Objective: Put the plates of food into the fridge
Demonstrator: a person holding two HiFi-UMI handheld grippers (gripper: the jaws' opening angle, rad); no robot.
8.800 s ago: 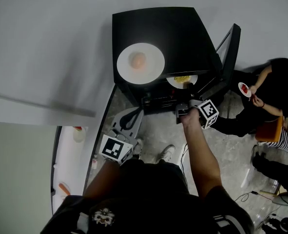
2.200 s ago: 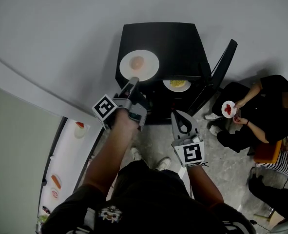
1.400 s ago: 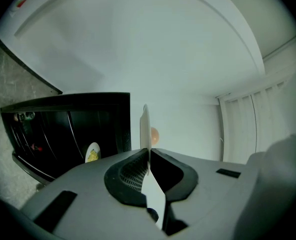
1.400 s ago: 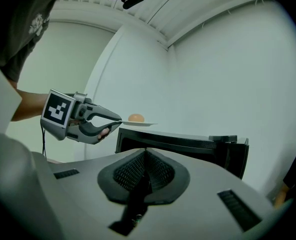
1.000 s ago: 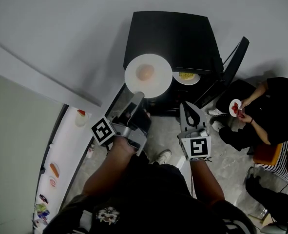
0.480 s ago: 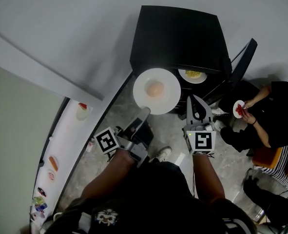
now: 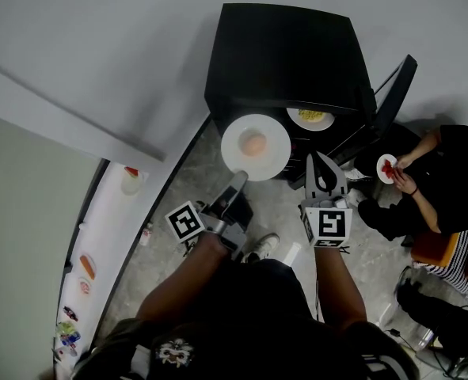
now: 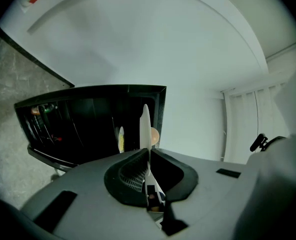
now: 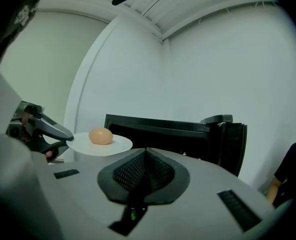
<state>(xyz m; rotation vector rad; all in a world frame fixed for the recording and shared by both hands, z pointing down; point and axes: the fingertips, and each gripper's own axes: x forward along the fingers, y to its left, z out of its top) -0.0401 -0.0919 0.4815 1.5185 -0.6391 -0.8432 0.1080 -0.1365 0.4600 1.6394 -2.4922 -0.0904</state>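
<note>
A white round plate bearing a tan egg is clamped by the left gripper; jaws of the right gripper are clenched empty.

no legible text, no readable labels

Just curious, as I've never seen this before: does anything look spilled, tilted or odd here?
Nothing stands out. The left gripper holds the white plate by its rim, roughly level, with the round food sitting mid-plate. The fridge stands open.
</note>
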